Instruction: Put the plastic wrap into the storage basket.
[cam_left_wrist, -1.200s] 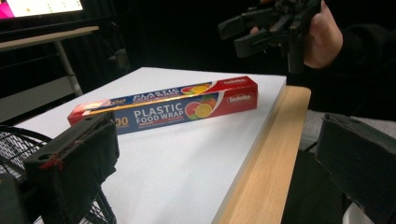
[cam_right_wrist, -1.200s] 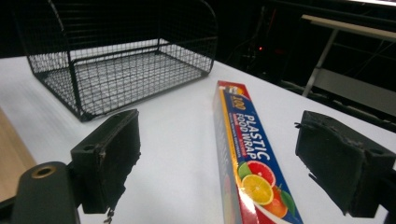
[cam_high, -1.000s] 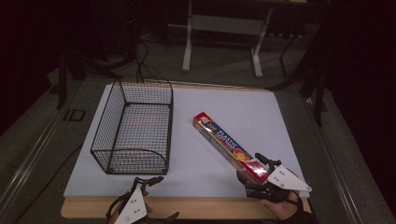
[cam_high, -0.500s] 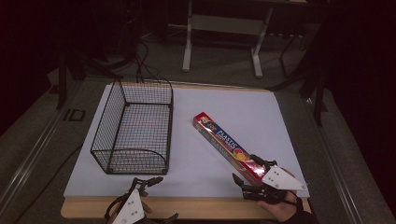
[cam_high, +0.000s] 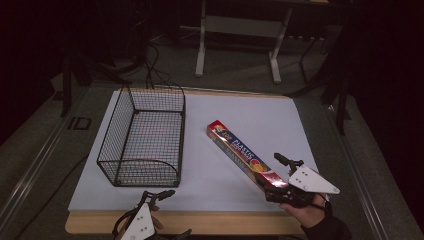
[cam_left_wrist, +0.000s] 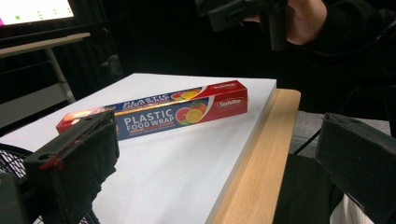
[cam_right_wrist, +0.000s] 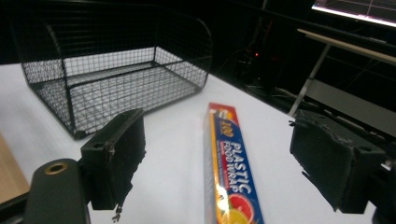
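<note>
While the plastic food wrap box lies flat and diagonal on the white table surface, to the right of the wire basket and clear of it, the right gripper sits over the box's near end with its jaws spread on either side of the box, neither pad touching the carton; these jaws have just been closing slightly. The left gripper rests at the near wooden edge of the table, in front of the basket and well apart from the box, with its jaws spread and nothing between them.
</note>
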